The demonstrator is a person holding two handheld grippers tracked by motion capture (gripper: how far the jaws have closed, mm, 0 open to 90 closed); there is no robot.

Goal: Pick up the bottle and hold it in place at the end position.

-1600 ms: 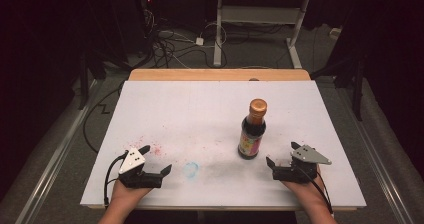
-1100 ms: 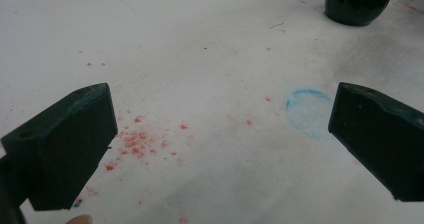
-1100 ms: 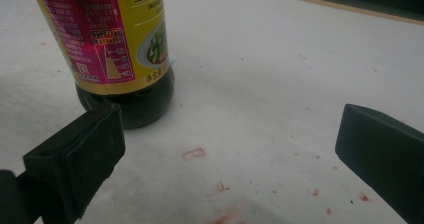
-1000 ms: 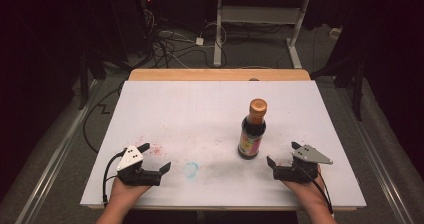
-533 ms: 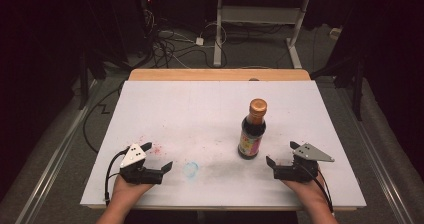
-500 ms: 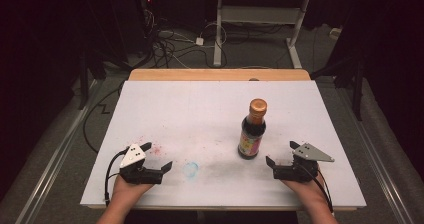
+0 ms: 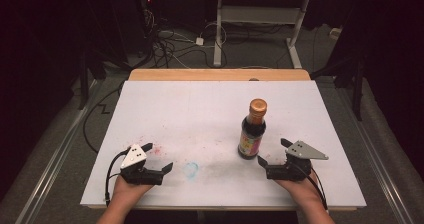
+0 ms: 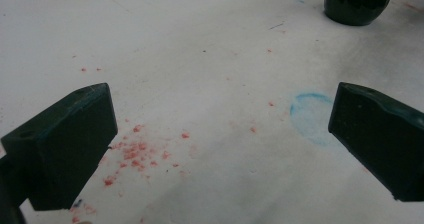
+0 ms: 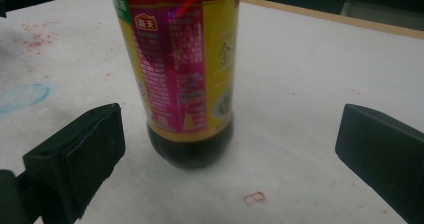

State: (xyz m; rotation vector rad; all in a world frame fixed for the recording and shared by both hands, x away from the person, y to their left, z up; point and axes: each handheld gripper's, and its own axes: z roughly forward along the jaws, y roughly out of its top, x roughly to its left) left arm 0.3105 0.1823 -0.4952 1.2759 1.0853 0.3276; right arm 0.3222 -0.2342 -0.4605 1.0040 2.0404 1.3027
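High view: bottle (image 7: 252, 130) stands upright on white board (image 7: 210, 109), right of centre, orange cap on, dark liquid, yellow/purple label. Right gripper (image 7: 274, 153) sits at near right edge, just beside the bottle's base, not touching; jaws wide apart, nothing held. Left gripper (image 7: 159, 157) at near left, well apart from bottle, jaws also spread wide, empty. Blue ring stain (image 7: 190, 169) lies just right of left gripper; red specks (image 7: 158, 149) between its jaws & a bit farther out.

Left gripper view: both black jaws far apart w/ bare board between. Red specks (image 8: 135, 151) near the left jaw, blue ring (image 8: 309, 115) just by the right jaw. Bottle base (image 8: 356, 4) shows far off at top right.

Right gripper view: bottle (image 9: 182, 79) upright, close ahead, between the jaw lines but nearer the left jaw; clear gap both sides, no contact. Blue ring (image 9: 22, 96) at far left, small red mark (image 9: 254, 198) on board near bottle's foot.
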